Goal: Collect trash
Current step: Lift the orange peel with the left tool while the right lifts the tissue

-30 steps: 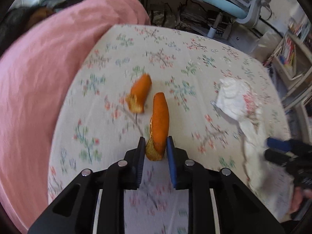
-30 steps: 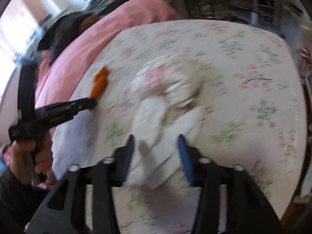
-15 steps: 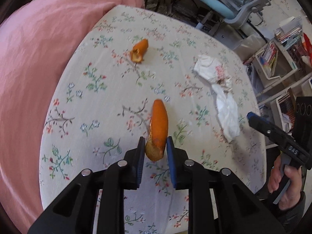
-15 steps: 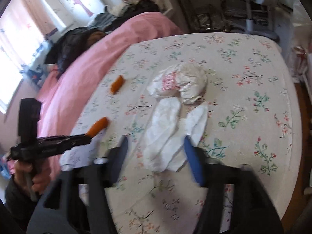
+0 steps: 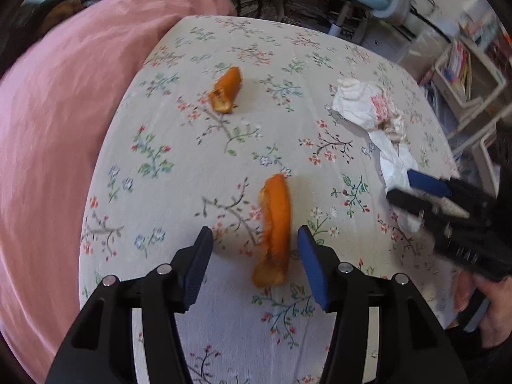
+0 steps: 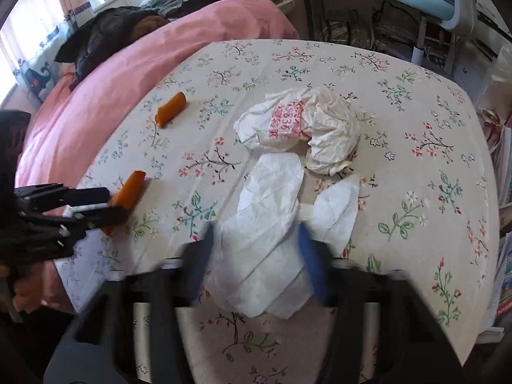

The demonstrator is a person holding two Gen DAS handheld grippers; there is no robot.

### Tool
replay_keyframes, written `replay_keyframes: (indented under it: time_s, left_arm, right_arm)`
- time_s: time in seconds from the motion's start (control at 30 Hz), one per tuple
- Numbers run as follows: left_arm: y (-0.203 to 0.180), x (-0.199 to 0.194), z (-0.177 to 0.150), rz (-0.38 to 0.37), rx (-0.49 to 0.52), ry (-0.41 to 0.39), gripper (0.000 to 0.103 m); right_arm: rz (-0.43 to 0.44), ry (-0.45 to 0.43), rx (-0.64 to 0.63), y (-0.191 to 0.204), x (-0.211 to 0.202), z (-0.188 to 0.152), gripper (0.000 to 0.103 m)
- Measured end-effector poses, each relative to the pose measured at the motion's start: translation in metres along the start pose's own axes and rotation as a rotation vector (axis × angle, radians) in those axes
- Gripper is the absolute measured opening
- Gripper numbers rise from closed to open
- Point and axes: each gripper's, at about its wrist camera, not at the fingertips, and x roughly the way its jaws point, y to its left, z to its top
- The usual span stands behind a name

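While the left gripper (image 5: 254, 257) gapes around a curved orange peel strip (image 5: 274, 228), the blurred right gripper (image 6: 254, 252) seemingly straddles crumpled white tissue paper (image 6: 272, 224), unclenched.

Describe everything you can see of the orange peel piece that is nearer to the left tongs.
The near orange peel piece is a long, curved strip, bright orange outside, with a paler, rough inner side and a ragged, browner end toward the camera. It lies on the floral bedsheet, lengthwise between the open left tongs, closer to the blue pad on the right; whether that pad touches it cannot be told. It casts a soft shadow. A second peel piece lies farther away, apart from it.
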Motion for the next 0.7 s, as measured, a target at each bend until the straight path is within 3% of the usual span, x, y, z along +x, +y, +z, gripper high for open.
replay_keyframes:
  time_s: [0.07,0.13,0.17,0.3,0.47,0.7]
  left_arm:
    - [-0.008,0.002,0.000,0.044,0.052,-0.003,0.048]
    - [-0.016,0.003,0.002,0.046,0.085,-0.008,0.024]
    - [-0.015,0.003,0.003,0.023,0.074,-0.004,0.019]
    - [0.001,-0.009,0.008,-0.013,-0.002,-0.043,0.018]
    - [0.020,-0.031,0.012,-0.111,-0.099,-0.109,0.017]
    - [0.010,-0.037,0.012,-0.109,-0.077,-0.127,0.017]
  right_arm:
    - [0.020,-0.002,0.012,-0.002,0.000,0.001,0.018]
    - [0.066,-0.012,0.031,-0.005,-0.003,0.003,0.014]
    - [0.092,-0.019,0.042,-0.005,-0.006,0.003,0.014]
    - [0.179,-0.059,0.070,-0.005,-0.021,0.005,0.014]
    - [0.259,-0.082,0.091,-0.003,-0.031,0.007,0.014]
    - [0.294,-0.099,0.061,0.011,-0.041,0.008,0.014]
